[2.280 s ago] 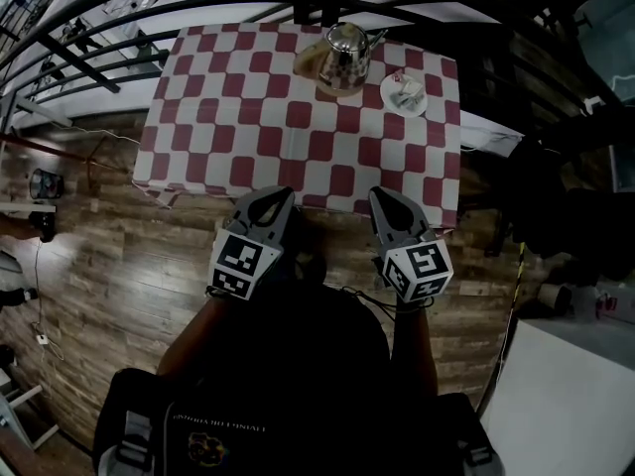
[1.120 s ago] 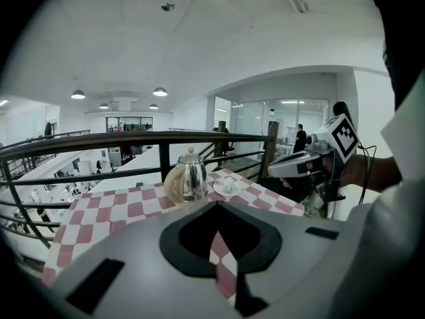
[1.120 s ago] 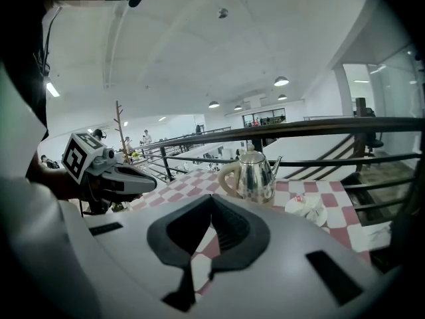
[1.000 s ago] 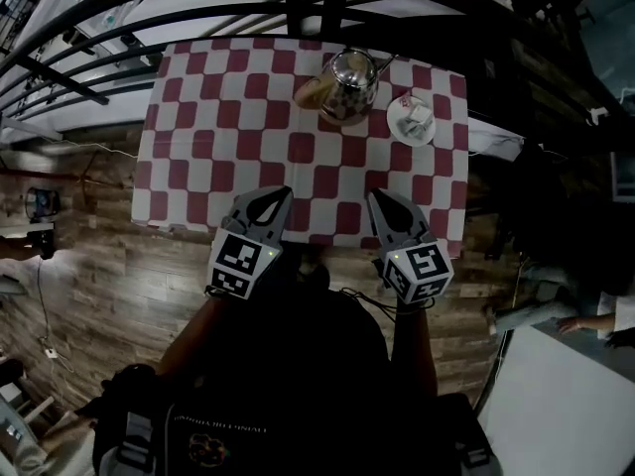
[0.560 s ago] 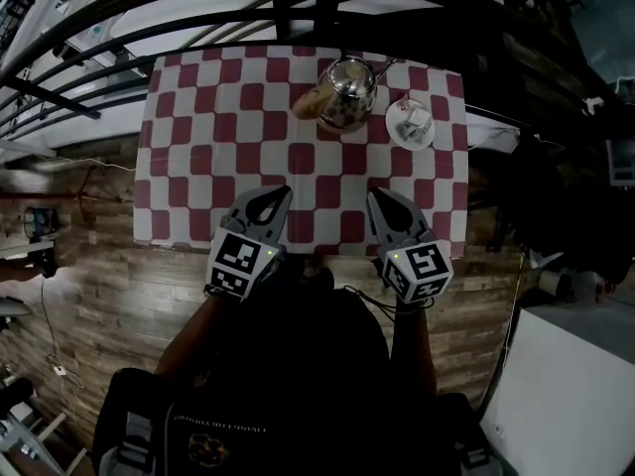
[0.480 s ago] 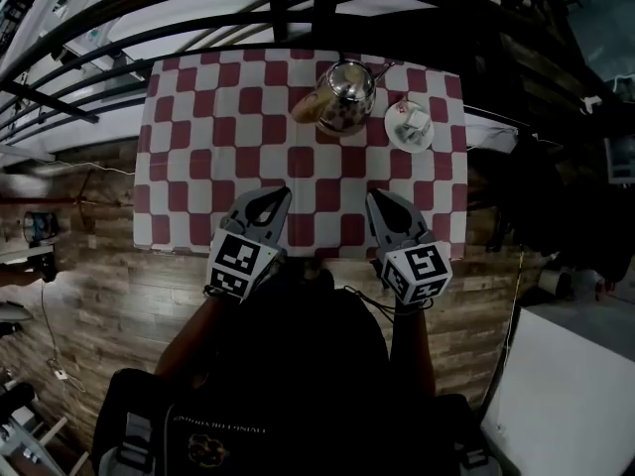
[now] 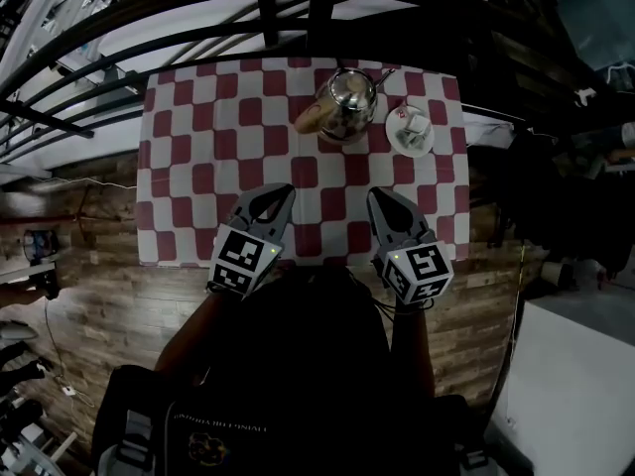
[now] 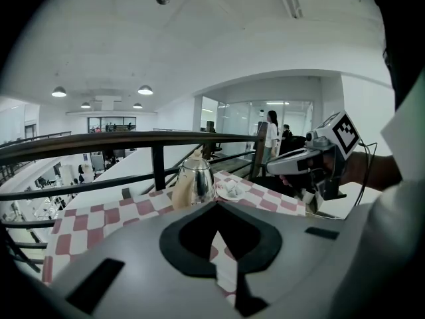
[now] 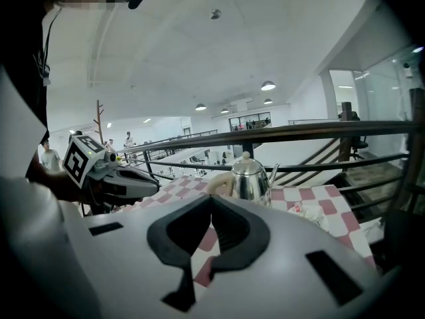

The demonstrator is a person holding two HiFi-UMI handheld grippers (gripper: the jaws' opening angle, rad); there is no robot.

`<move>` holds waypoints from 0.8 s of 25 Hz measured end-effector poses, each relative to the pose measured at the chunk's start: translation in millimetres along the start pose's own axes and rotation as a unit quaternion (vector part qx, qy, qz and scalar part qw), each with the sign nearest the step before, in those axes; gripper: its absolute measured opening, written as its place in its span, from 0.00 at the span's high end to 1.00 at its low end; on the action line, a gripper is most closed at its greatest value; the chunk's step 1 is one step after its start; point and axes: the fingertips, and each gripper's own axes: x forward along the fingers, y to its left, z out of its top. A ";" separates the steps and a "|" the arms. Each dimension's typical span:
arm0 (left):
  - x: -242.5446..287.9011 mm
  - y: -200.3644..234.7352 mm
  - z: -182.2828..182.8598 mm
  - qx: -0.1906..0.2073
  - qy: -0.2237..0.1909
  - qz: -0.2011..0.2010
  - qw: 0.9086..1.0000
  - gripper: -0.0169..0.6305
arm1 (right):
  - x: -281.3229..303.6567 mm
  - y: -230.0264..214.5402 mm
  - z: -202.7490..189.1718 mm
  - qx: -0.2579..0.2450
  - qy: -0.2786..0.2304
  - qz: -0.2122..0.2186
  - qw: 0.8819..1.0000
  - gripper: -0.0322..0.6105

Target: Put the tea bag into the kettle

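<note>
- The person's dark-clothed torso fills the 6 o'clock part of the head view. Both forearms reach toward 12 o'clock.
- The left gripper is at 11 o'clock of the torso. Its jaws are fully closed, tip against tip, with nothing between them.
- The right gripper is at 1 o'clock of the torso, level with the left gripper and apart from it. Its jaws are likewise closed together and empty.
- Each gripper carries its marker cube at the wrist end. Both sets of tips sit above the near edge of the table.
- The table is covered by a red-and-white checked cloth. The wooden floor shows at its 9 o'clock side and below its near edge.
- The kettle is a polished metal pot. It stands upright near the far edge of the table, at 12 o'clock of the right gripper and well apart from both grippers.
- The kettle lid is on. Its pale handle projects toward 8 o'clock and its spout toward 1 o'clock.
- A small white plate sits just beside the kettle, at its 4 o'clock.
- The tea bag lies on this plate, outside the kettle. A red tag shows on it in the right gripper view.
- A dark metal railing runs behind the far edge of the table, at 12 o'clock.
</note>
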 end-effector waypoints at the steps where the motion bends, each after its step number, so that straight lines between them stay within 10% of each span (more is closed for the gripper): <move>1: 0.4 0.9 0.3 0.001 0.000 -0.002 1.000 0.97 | 0.1 0.6 0.1 0.001 0.000 -0.002 1.000 0.93; 20: 13.8 4.2 13.1 0.010 -0.010 -0.004 1.000 0.97 | 1.6 -8.8 13.5 -0.016 -0.005 -0.002 1.000 0.93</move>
